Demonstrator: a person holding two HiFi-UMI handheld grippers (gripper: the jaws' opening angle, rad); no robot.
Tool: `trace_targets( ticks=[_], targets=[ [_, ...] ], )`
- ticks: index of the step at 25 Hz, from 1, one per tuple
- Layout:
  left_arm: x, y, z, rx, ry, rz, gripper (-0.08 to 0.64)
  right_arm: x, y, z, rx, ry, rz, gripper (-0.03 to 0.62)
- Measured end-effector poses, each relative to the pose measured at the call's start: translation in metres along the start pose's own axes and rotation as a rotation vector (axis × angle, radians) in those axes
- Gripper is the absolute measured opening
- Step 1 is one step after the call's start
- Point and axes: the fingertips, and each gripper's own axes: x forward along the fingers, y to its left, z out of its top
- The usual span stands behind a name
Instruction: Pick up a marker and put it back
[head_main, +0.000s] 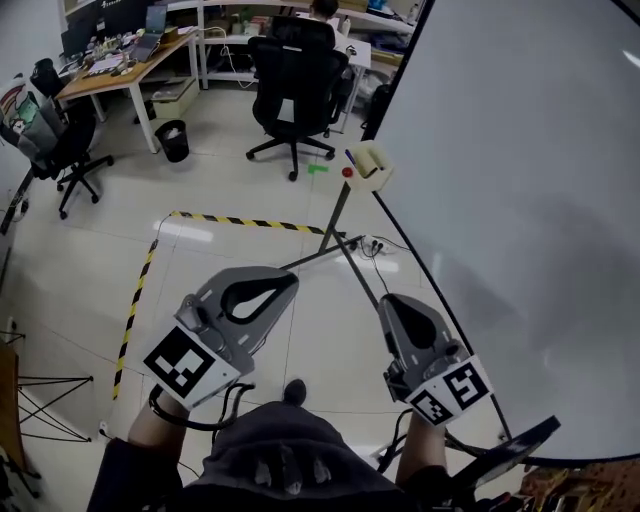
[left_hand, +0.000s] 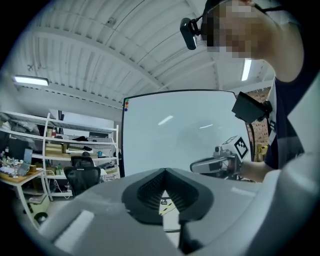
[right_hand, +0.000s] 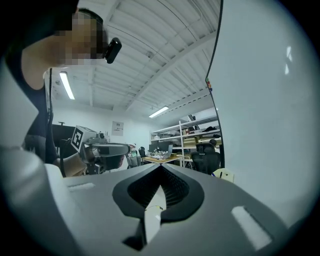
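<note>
Holding left gripper (head_main: 288, 281) clenched, jaws tip to tip on nothing, out in front of the whiteboard (head_main: 520, 200). Holding right gripper (head_main: 386, 301) equally shut and empty, just beside the whiteboard's dark edge. Leaving the marker (head_main: 351, 157) poking from a cream holder (head_main: 370, 166) at the whiteboard's far edge, well apart from both grippers.
</note>
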Motion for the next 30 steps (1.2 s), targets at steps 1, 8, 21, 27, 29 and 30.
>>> trace_targets(
  ticks=[1, 8, 21, 27, 29, 30],
  targets=[
    [0.009, 0.009, -0.002, -0.009, 0.002, 0.011, 0.006, 0.009, -0.012, 0.002, -0.002, 0.004, 0.01, 0.0],
    [0.055, 0.069, -0.012, -0.032, -0.002, 0.026, 0.006, 0.062, -0.062, 0.009, -0.023, 0.018, 0.034, 0.0],
    [0.132, 0.207, -0.011, -0.007, -0.047, -0.177, 0.006, 0.17, -0.14, 0.027, -0.061, 0.009, -0.196, 0.0],
    [0.156, 0.261, -0.018, -0.027, -0.055, -0.271, 0.006, 0.216, -0.158, 0.025, -0.065, 0.026, -0.3, 0.0],
    [0.164, 0.269, -0.02, -0.036, -0.066, -0.303, 0.006, 0.223, -0.163, 0.024, -0.065, 0.04, -0.323, 0.0],
    [0.168, 0.271, -0.022, -0.044, -0.066, -0.316, 0.006, 0.225, -0.167, 0.024, -0.065, 0.046, -0.336, 0.0]
  ],
)
